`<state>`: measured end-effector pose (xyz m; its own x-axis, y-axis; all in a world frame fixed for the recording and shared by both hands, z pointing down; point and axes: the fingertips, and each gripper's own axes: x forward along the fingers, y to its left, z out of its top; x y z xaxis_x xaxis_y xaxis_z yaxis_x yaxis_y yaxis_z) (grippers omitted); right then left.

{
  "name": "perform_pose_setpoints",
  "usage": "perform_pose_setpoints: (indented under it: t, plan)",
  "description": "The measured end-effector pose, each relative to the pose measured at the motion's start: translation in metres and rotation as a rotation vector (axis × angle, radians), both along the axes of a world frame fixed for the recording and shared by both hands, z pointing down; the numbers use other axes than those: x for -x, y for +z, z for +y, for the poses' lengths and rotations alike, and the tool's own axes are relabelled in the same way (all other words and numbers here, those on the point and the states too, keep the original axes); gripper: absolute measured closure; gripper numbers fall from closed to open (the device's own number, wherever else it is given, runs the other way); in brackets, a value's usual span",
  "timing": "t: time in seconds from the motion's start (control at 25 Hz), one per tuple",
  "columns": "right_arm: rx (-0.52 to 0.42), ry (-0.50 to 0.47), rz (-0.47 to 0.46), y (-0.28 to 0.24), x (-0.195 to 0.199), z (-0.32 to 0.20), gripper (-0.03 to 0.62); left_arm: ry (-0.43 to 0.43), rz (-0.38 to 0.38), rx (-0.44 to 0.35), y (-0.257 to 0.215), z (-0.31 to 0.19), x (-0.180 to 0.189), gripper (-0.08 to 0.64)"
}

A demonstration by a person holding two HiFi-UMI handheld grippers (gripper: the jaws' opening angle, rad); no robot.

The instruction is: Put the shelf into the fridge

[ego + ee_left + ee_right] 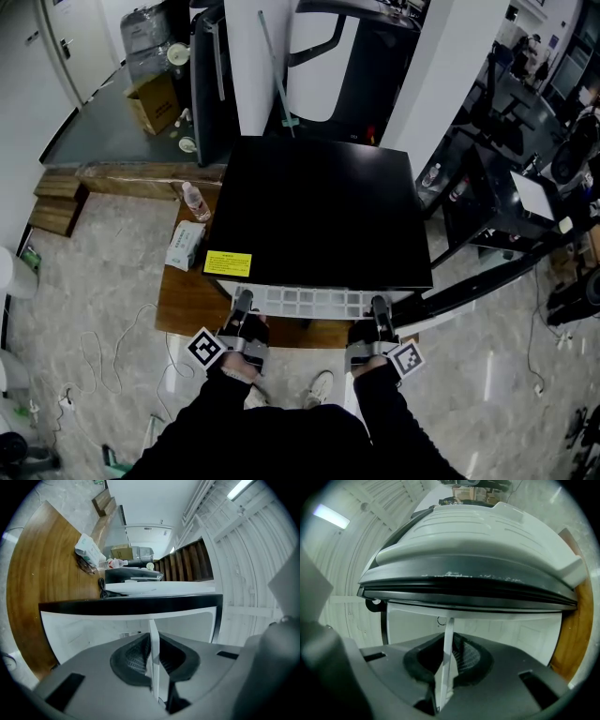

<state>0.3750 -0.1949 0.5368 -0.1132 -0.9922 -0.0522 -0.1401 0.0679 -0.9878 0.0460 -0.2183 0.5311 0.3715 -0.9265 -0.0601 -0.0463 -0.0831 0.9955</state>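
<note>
A black mini fridge [319,206] stands on a wooden table [187,305], seen from above. A white gridded shelf [305,302] sticks out of its front opening. My left gripper [243,307] is shut on the shelf's left front edge and my right gripper [380,311] on its right front edge. In the left gripper view the shelf [154,637] runs edge-on between the pads of the left gripper [153,660], toward the white fridge interior [93,630]. The right gripper view shows the same thin shelf [448,641] pinched by the right gripper [445,667].
The open fridge door's white inner liner [478,531] lies close beside the right gripper. A tissue pack [185,246] and a bottle [194,201] rest on the table left of the fridge. Cables [103,356] lie on the floor; black equipment frames [506,216] stand to the right.
</note>
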Motion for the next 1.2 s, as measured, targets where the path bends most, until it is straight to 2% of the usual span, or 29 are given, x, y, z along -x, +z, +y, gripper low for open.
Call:
perform_pose_setpoints:
  t: [0.48,0.88,1.04,1.08,1.12,1.2]
  plan:
    - [0.001,0.136,0.01,0.0,-0.007,-0.032,0.555,-0.136,-0.03,-0.068,-0.004,-0.033,-0.003,0.522]
    - [-0.004,0.203,0.011,-0.003,-0.007,-0.055,0.555,-0.19,-0.042,-0.104,-0.009,-0.057,-0.002,0.518]
    - [-0.029,0.142,0.057,-0.005,-0.006,-0.057,0.552,-0.167,-0.052,-0.13,-0.01,-0.056,-0.006,0.512]
    - [-0.035,0.107,0.072,-0.006,-0.003,-0.053,0.533,-0.152,-0.054,-0.14,-0.011,-0.052,-0.007,0.511]
    - [-0.039,0.069,0.084,-0.005,0.003,-0.048,0.487,-0.135,-0.055,-0.147,-0.01,-0.047,-0.007,0.495]
    - [-0.042,-0.002,0.101,0.0,0.018,-0.029,0.454,-0.096,-0.06,-0.151,-0.005,-0.031,-0.007,0.438]
